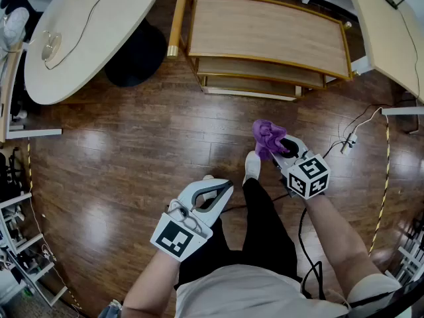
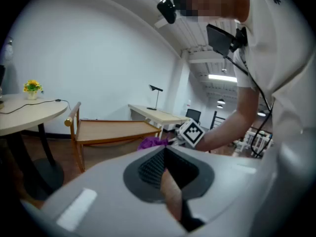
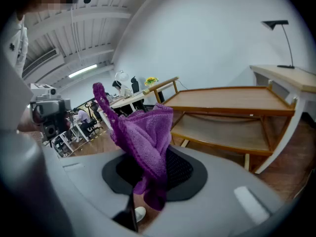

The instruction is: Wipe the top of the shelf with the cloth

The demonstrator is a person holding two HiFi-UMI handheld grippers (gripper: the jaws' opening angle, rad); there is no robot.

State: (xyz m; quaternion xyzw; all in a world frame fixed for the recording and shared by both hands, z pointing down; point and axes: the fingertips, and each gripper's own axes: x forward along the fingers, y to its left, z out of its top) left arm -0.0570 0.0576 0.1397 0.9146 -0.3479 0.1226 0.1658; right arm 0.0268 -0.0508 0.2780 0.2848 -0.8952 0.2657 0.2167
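The low wooden shelf [image 1: 265, 28] stands on the floor ahead of me, its top board bare. It also shows in the left gripper view [image 2: 113, 130] and the right gripper view [image 3: 232, 100]. My right gripper [image 1: 281, 148] is shut on a bunched purple cloth [image 1: 267, 138], which sticks up out of its jaws [image 3: 143, 137], well short of the shelf. My left gripper [image 1: 215, 192] hangs lower at the left, shut with nothing between its pads [image 2: 165, 174]. From there the cloth [image 2: 152, 142] peeks over the jaws.
A round pale table [image 1: 86, 32] with a black base [image 1: 136, 55] is at the far left. A desk [image 1: 391, 25] is at the far right. Cables and a plug [image 1: 349, 141] lie on the wood floor to the right. My shoe [image 1: 252, 167] is between the grippers.
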